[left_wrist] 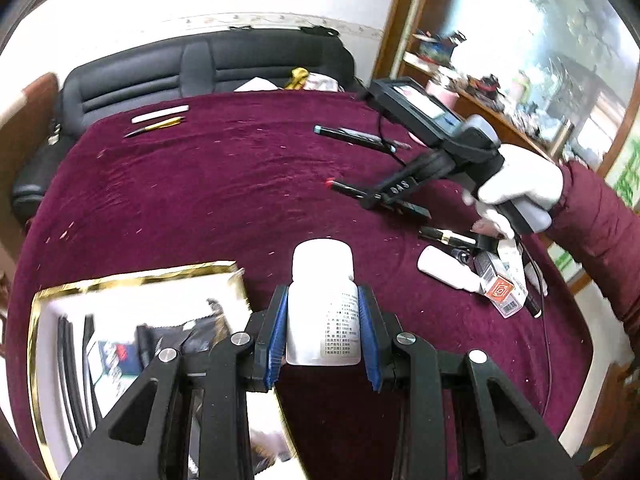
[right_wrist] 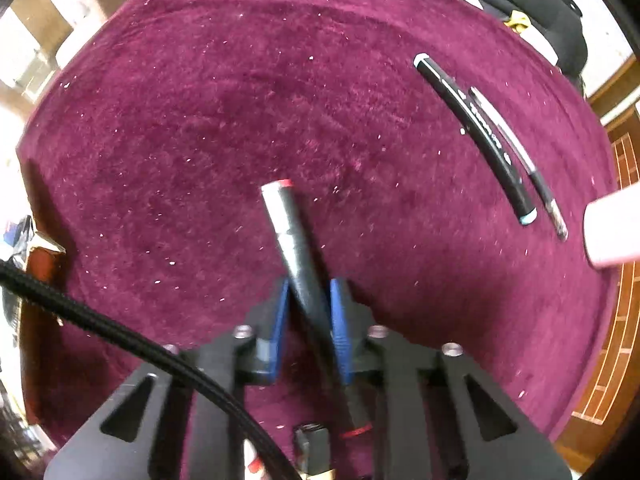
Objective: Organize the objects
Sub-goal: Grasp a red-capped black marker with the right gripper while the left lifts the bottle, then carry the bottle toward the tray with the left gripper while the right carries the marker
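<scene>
My left gripper [left_wrist: 323, 294] is shut on a white pill bottle [left_wrist: 322, 312], held upright between the blue pads above the maroon tablecloth [left_wrist: 200, 200]. A gold-rimmed white box [left_wrist: 132, 278] with dark items inside lies just left of it. My right gripper [right_wrist: 310, 284], carried by a white-gloved hand [left_wrist: 520, 188], points steeply down at the cloth. It is shut on a black marker with a red end [right_wrist: 296, 248], which runs slantwise between the pads. In the left wrist view the same marker [left_wrist: 348, 189] sticks out leftwards from the right gripper [left_wrist: 384, 198].
A black pen with a teal cap [right_wrist: 476, 132] and a silver pen [right_wrist: 516, 156] lie side by side at the far right. A white stick [left_wrist: 160, 114] and a gold pen [left_wrist: 156, 126] lie far left. Small boxes and a white tube [left_wrist: 448, 270] are piled at the right edge. A black sofa [left_wrist: 200, 64] stands behind.
</scene>
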{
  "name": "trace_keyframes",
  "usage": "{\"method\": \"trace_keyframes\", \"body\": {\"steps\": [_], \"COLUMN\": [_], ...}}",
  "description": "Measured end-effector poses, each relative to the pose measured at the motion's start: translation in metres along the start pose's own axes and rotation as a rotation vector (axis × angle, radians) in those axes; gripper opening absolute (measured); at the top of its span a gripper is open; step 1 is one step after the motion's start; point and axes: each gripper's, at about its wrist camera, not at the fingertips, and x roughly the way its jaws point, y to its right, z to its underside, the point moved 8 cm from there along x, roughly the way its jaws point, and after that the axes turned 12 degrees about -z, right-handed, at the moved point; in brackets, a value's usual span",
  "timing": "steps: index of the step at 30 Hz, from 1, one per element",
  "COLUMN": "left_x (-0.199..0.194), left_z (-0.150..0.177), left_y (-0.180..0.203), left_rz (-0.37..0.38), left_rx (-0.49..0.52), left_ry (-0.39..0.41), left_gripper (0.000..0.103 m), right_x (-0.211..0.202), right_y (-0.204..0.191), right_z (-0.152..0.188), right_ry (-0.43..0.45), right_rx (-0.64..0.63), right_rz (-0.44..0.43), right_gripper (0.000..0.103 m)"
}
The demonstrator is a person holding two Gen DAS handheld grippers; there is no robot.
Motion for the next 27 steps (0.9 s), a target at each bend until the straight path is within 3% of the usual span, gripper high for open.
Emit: {"method": "trace_keyframes", "body": {"steps": [4,11,20,27], "left_x": [-0.014,-0.043,-0.084,-0.102], "left_z": [0.012,0.036,0.073,0.1], "left_y": [-0.024,-0.066,-0.11,-0.145], "left_rz": [0.001,-0.031,-0.112,-0.195], "left_rx": [-0.108,-0.229,-0.325,-0.359], "left_ry": [0.021,0.047,0.1,0.101], "left_gripper": [0.028,0.028,0.028,0.028], "right_x": [-0.008,-0.061,-0.105,-0.113], "right_y": [-0.006,-0.035,-0.12,-0.209], "right_z": [0.007,0.016,0.018,0.033], "right_ry": [0.058,0.216,0.356,0.34], "right_rx": [0.042,0.064,0.005,-0.12], "right_rz": [-0.038,-0.129,-0.239,-0.353], "right_gripper": [0.014,0.013,0.013,0.013]}}
